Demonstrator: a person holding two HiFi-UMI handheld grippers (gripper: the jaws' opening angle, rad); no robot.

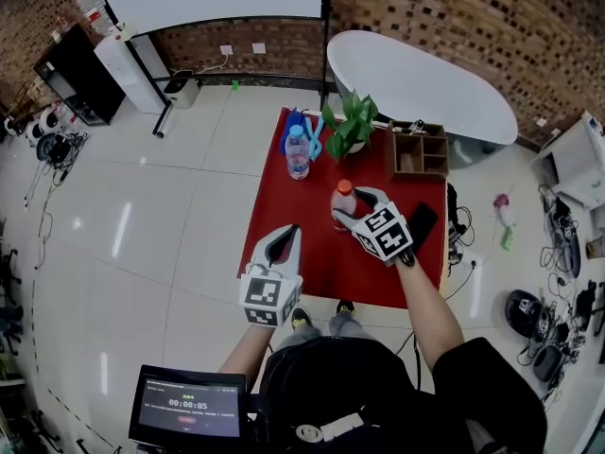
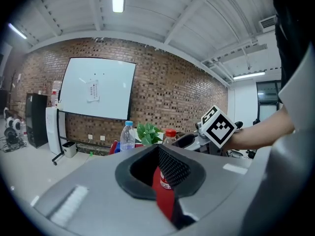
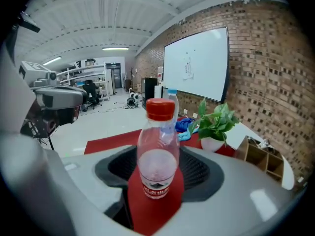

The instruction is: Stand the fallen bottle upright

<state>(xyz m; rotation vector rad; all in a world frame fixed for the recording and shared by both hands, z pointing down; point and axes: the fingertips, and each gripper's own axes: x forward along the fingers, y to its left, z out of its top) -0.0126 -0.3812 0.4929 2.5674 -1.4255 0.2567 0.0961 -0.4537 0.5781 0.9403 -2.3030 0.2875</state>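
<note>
Now, at the left, my left gripper (image 1: 284, 236) hangs over the near left part of the red table (image 1: 312, 249), close to its left edge. Its jaws are apart with nothing between them; only red cloth shows through the gap. I judge it is parked here to stay out of the way.

Further back, a blue-capped bottle (image 1: 297, 152) stands upright near the far edge.

At the middle of the table stands the task's red-capped bottle (image 3: 157, 156), already upright with its base on the cloth. My right gripper (image 1: 359, 208) brackets it, jaws apart with one pad on each side. I cannot tell whether either pad touches the plastic. I judge the jaws flank it to guard against a topple as it settles.

Right of that, a potted plant (image 1: 352, 121) and a wooden box (image 1: 419, 151) crowd the far edge. A flat black object (image 1: 422, 223) lies just beside my right gripper.

Bare cloth lies open to the bottle's left and toward me, so pulling straight back looks clear. The bottle stands well away from every edge.
</note>
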